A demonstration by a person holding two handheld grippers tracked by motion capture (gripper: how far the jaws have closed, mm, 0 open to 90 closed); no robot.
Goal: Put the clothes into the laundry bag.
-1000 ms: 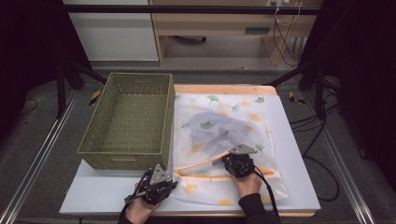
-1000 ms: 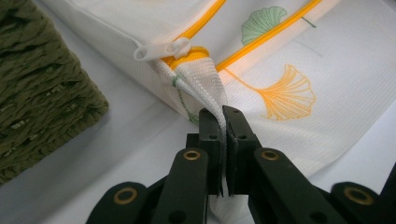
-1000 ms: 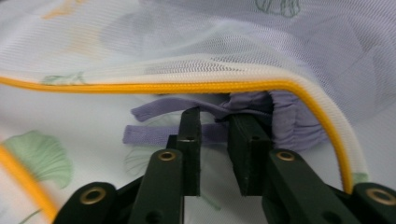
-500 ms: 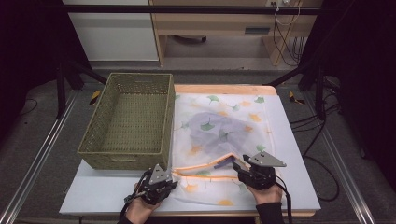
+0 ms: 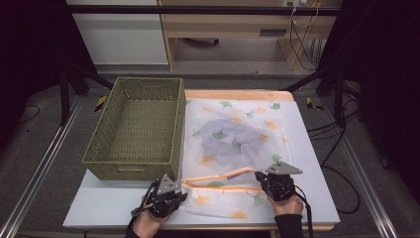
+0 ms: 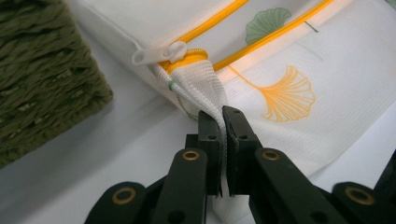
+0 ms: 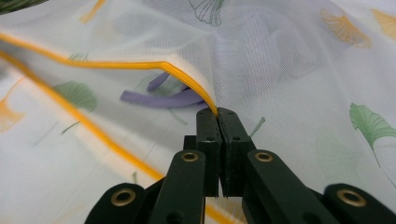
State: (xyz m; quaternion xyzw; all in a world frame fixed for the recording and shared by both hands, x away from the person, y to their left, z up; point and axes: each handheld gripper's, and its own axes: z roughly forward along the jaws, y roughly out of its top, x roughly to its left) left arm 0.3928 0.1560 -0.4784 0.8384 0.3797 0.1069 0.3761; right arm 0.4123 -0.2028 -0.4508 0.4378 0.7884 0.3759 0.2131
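Observation:
A white mesh laundry bag (image 5: 257,129) printed with ginkgo leaves lies on the table, with a lavender garment (image 5: 233,141) inside it. Its orange-edged zipper opening (image 5: 218,176) faces the near edge. My left gripper (image 5: 181,194) (image 6: 224,113) is shut on the fabric tab at the zipper's end, just below the white zipper pull (image 6: 156,53). My right gripper (image 5: 259,176) (image 7: 217,112) has just closed its jaws and is shut on the upper orange edge (image 7: 140,65) of the opening, holding it slightly raised. A purple strap (image 7: 163,99) shows inside.
An olive woven basket (image 5: 176,124) (image 6: 42,70) stands empty to the left of the bag, close to my left gripper. The white table (image 5: 114,206) has bare surface in front of the basket. Cables hang off the right side.
My right gripper has shifted to the right along the bag's opening and now grips its orange edge. The left gripper has kept still on the zipper end.

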